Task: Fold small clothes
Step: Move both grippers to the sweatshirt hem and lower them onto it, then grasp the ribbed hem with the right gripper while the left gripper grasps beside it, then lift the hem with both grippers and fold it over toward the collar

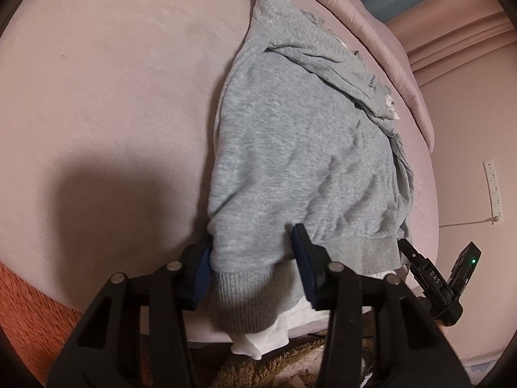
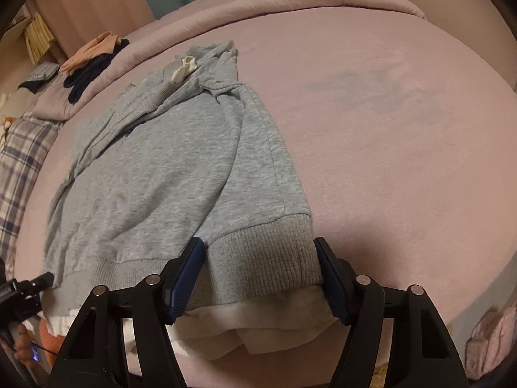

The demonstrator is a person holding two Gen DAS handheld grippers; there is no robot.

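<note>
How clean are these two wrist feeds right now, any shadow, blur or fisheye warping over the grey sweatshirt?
Left wrist view: a dark soft shadow falls on the pink bedsheet left of the grey fleece sweatshirt; the fabric looks slightly smeared. Right wrist view: even warm light, ribbed hem sharp, bed edge bowed by the lens, corners vignetted.

Sweatshirt (image 2: pixel 168 174) heather grey, ribbed hem darker grey; white lining (image 2: pixel 258 333) under hem. Bed sheet (image 2: pixel 404 161) pale pink. Plaid blanket (image 2: pixel 19 168) blue-and-white. Gripper pads (image 2: pixel 184 281) dark blue, arms black. Rug (image 1: pixel 29 304) orange.
</note>
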